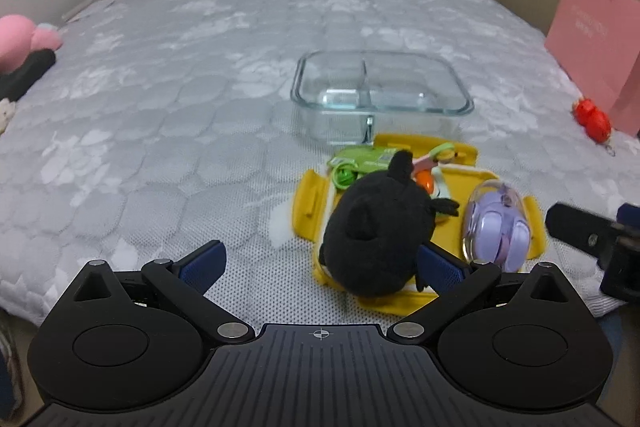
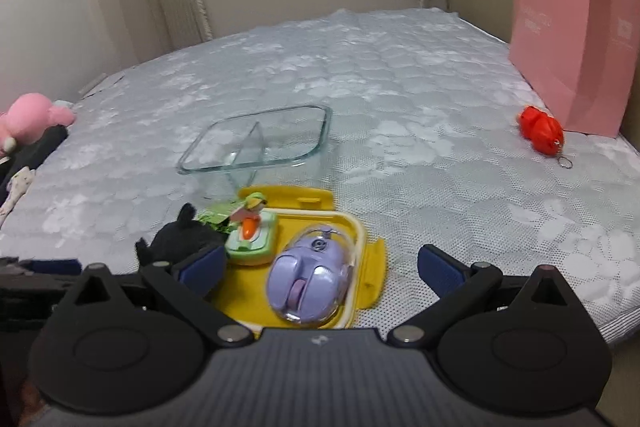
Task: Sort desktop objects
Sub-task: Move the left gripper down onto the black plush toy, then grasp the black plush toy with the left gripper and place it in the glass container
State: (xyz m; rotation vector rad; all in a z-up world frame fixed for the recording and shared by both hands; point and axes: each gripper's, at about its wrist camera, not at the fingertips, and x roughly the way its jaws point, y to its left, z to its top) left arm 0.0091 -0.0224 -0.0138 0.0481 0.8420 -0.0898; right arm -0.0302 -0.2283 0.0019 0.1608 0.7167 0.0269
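A black plush toy sits on the near left part of a yellow lid. A purple mouse lies at the lid's right, with a green packet and a green toy with an orange carrot behind. My left gripper is open; its right pad is against the plush and its left pad is well clear. My right gripper is open just in front of the mouse, with the plush by its left pad. Beyond the lid stands a divided glass container.
Everything rests on a grey quilted mattress. A red keychain toy lies at the right by a pink paper bag. A pink plush and dark cloth are at the left edge. The headboard runs along the right.
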